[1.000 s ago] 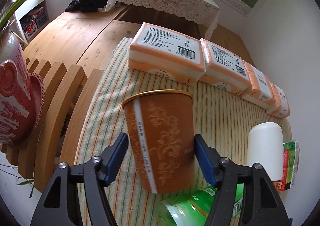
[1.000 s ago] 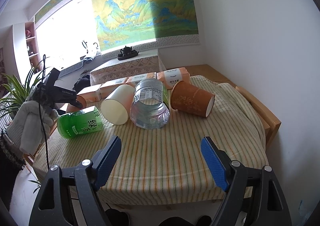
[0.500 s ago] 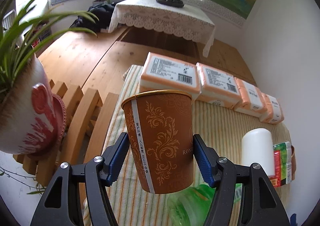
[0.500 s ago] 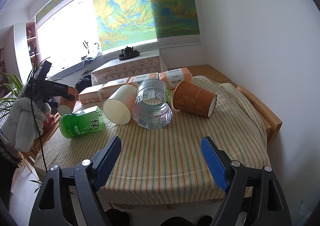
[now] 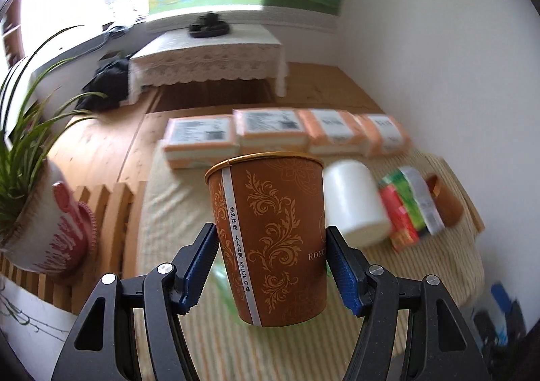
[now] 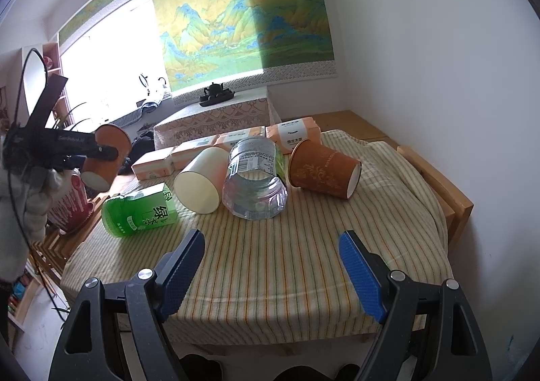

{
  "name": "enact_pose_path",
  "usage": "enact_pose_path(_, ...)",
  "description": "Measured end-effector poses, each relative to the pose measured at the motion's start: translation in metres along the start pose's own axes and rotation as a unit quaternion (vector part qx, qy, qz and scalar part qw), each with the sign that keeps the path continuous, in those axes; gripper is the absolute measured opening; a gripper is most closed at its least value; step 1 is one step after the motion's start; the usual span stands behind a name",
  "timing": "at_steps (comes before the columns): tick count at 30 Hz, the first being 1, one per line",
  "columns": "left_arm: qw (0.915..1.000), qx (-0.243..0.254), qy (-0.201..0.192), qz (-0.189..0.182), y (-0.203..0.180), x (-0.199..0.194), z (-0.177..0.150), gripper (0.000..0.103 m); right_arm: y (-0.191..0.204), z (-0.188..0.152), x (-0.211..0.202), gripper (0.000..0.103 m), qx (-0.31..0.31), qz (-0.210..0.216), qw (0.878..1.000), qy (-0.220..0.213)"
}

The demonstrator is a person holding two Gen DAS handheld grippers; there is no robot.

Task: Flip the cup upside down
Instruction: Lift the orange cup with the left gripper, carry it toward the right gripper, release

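Note:
My left gripper (image 5: pixel 270 263) is shut on a brown paper cup (image 5: pixel 270 239) with gold scrollwork, held upright-looking between the blue pads, above the left end of the table. In the right wrist view the same cup (image 6: pixel 106 155) hangs in the air at far left, tilted, its white base toward the camera. My right gripper (image 6: pixel 271 266) is open and empty over the striped tablecloth (image 6: pixel 270 252) near the front edge. A second brown cup (image 6: pixel 324 168) and a white cup (image 6: pixel 200 180) lie on their sides.
A clear plastic bottle (image 6: pixel 254 178) and a green tea bottle (image 6: pixel 140 210) lie on the cloth. Orange tissue packs (image 5: pixel 270 131) line the far edge. A red-and-white plant pot (image 5: pixel 44 229) stands left on a wooden slatted rack (image 5: pixel 108 212). White wall at right.
My left gripper has lifted the brown cup higher and swung it leftward off the table, the view tilting up. The right gripper has stayed still.

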State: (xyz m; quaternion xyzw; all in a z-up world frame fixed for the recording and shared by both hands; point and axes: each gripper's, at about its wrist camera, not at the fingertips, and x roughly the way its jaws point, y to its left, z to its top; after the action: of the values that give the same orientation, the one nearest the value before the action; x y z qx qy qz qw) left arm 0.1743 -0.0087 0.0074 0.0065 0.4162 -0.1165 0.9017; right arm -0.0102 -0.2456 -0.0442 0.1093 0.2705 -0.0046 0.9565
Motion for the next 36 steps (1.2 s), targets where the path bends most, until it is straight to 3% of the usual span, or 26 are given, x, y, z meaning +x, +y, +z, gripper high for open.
enact_pose_path(5, 0.9962, 0.068, 0.026, -0.048, -0.061, 0.003, -0.028, 0.068, -0.005, -0.001, -0.005, 0.079, 0.004, -0.006, 1.000, -0.003)
enact_pose_path(9, 0.9900, 0.118, 0.043, -0.065, -0.102, 0.014, -0.047, 0.068, -0.012, -0.002, -0.008, 0.079, 0.010, -0.011, 1.000, -0.003)
enact_pose_path(14, 0.9849, 0.135, 0.076, -0.078, -0.125, 0.041, -0.064, 0.068, -0.023, -0.007, -0.012, 0.079, 0.017, -0.018, 1.000, 0.001)
enact_pose_path(20, 0.9827, 0.142, 0.086, -0.083, -0.128, 0.056, -0.071, 0.068, -0.028, -0.008, -0.015, 0.079, 0.015, -0.023, 1.000, 0.003)
enact_pose_path(23, 0.9825, 0.139, 0.087, -0.089, -0.125, 0.060, -0.067, 0.081, -0.025, -0.007, -0.015, 0.079, 0.006, -0.017, 1.000, 0.003)
enact_pose_path(25, 0.9827, 0.135, 0.084, -0.096, -0.121, 0.058, -0.066, 0.087, -0.020, -0.004, -0.014, 0.079, -0.016, -0.017, 1.000, -0.001)
enact_pose_path(30, 0.9849, 0.128, 0.069, -0.094, -0.109, 0.045, -0.067, 0.087, -0.005, 0.005, -0.015, 0.079, -0.078, -0.017, 0.997, -0.010)
enact_pose_path(36, 0.9902, 0.107, 0.044, -0.077, -0.082, 0.018, -0.083, 0.087, 0.016, 0.015, -0.008, 0.079, -0.185, 0.009, 0.983, -0.004)
